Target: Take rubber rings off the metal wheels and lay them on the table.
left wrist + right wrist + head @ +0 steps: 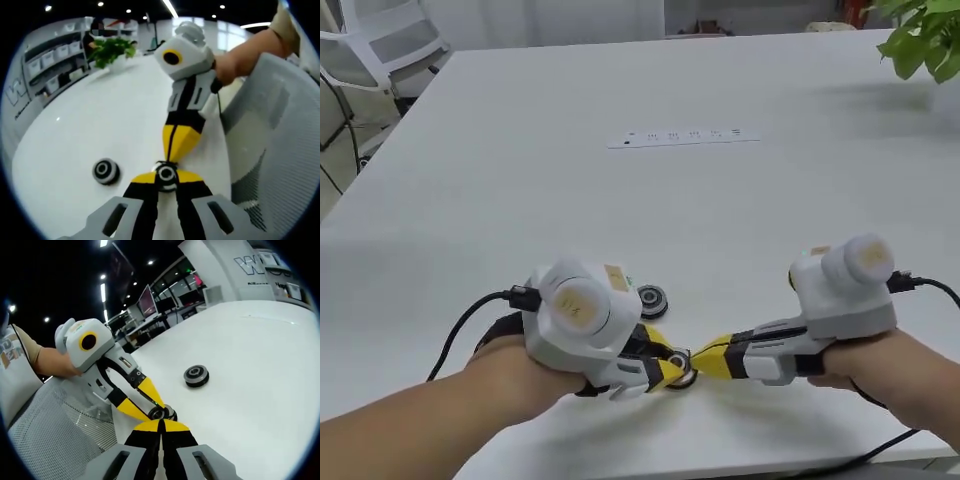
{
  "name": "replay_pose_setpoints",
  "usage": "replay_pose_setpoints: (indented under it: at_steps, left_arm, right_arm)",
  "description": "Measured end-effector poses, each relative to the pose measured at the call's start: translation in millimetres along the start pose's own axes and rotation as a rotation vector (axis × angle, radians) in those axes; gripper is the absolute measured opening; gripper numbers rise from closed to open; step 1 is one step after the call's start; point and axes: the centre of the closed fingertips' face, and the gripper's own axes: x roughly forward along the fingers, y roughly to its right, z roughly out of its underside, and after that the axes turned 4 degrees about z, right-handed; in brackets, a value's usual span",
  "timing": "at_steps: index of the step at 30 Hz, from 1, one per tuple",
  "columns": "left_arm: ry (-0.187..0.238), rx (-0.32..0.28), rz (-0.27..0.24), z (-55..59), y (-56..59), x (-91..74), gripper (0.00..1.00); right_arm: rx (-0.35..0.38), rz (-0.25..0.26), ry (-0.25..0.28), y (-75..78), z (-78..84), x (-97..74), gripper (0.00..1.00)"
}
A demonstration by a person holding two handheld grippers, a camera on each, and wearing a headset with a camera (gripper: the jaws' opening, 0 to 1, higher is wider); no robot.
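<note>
White table [620, 220] underneath; the left gripper [166, 178] is closed on a little wheel [166, 173], and the right gripper [161, 423] points straight at it, jaws shut, maybe nipping its edge.

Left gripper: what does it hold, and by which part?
A metal wheel, clamped across its rim by the left gripper. The right gripper, shut, meets the wheel's edge; whether it grips there cannot be told.

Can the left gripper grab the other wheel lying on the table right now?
Probably not yet: the left gripper is shut on the held wheel. The table between it and the loose wheel looks free, though.
</note>
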Motion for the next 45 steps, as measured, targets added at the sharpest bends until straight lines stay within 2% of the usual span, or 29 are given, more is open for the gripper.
replay_pose_setpoints:
  at_steps: [10, 12, 14, 15, 16, 22, 24, 29, 45]
  left_arm:
    - [0.001, 0.000, 0.003, 0.2, 0.4, -0.1, 0.13]
    - [0.001, 0.001, 0.003, 0.2, 0.6, -0.1, 0.13]
    - [0.002, 0.001, 0.002, 0.1, 0.4, 0.0, 0.13]
    - [0.001, 0.001, 0.002, 0.3, 0.2, -0.1, 0.13]
    - [0.002, 0.000, 0.001, 0.2, 0.0, 0.1, 0.13]
    - [0.015, 0.004, 0.003, 0.1, -0.5, 0.3, 0.13]
    - [0.024, 0.001, 0.005, 0.0, -0.8, 0.1, 0.13]
    - [0.029, -0.007, 0.010, -0.7, -0.8, 0.2, 0.13]
    - [0.036, -0.003, 0.036, -2.1, 1.7, -5.8, 0.18]
  right_arm:
    - [-0.004, -0.020, 0.000, -4.6, -1.2, 1.5, 0.00]
    - [-0.004, -0.032, 0.003, -7.7, -2.5, 1.8, 0.00]
    - [-0.014, -0.075, 0.004, -18.9, -4.5, 2.8, 0.00]
    - [-0.058, -0.048, -0.004, -14.3, -4.5, 3.2, 0.00]
    - [-0.036, -0.058, -0.011, -16.5, -3.3, 2.8, 0.00]
    - [-0.087, -0.011, 0.001, -6.0, -3.0, 0.2, 0.00]
    - [-0.131, 0.005, -0.003, -3.4, -3.6, -0.3, 0.00]
    - [-0.186, 0.012, -0.019, -3.0, -2.4, 0.5, 0.00]
    - [-0.197, 0.012, -0.010, -2.9, -6.2, -3.7, 0.00]
